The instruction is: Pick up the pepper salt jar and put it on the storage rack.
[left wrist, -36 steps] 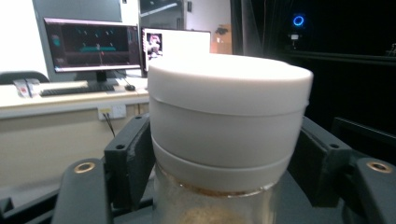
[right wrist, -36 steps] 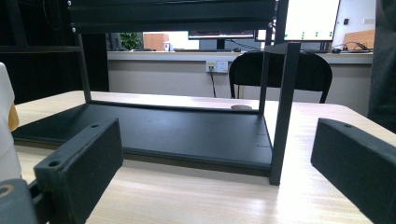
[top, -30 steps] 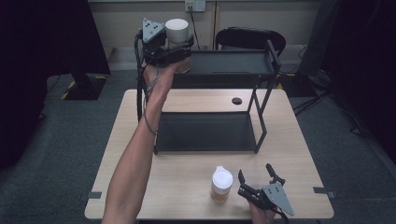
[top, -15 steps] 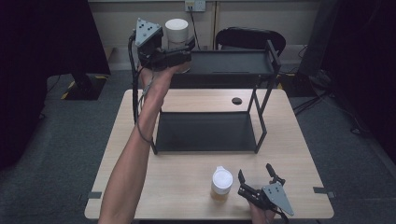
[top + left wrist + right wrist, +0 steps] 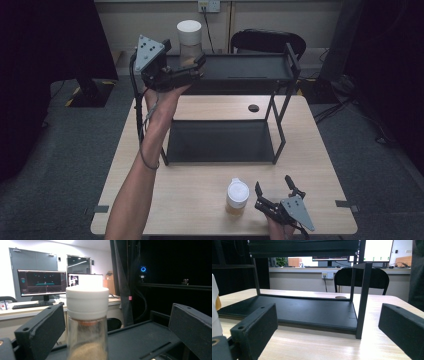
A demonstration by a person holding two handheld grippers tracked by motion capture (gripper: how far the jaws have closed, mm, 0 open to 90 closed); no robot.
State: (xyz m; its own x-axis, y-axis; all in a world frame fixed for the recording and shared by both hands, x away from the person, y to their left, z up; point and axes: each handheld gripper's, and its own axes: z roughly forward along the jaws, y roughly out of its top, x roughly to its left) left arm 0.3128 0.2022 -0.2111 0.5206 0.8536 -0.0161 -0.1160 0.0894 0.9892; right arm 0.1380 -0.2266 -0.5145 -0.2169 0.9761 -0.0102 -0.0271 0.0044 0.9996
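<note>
Now that the clear glass jar with the white screw cap stands on the top tier of the black metal two-level shelf, at its far-left corner, your job is a clean retreat. Your left gripper has just been opening its jaws; they stand spread to either side of the jar, which sits between them with daylight on both sides in the left gripper view and no pad pressing the glass. Draw that hand straight back along the line of the jaws, level, so neither black finger clips the jar on the way out (a tall, narrow jar near a shelf edge would likely tip easily). Don't swing sideways until the fingertips are past the cap.

Your right gripper rests low on the light wooden table, near its front edge, jaws released and holding nothing. Just beside it, to its left, waits a second white-capped jar with yellowish contents, apart from the jaws. Judging by the layout, that one is probably next, so keep the right hand quiet until the left is clear of the shelf.
</note>
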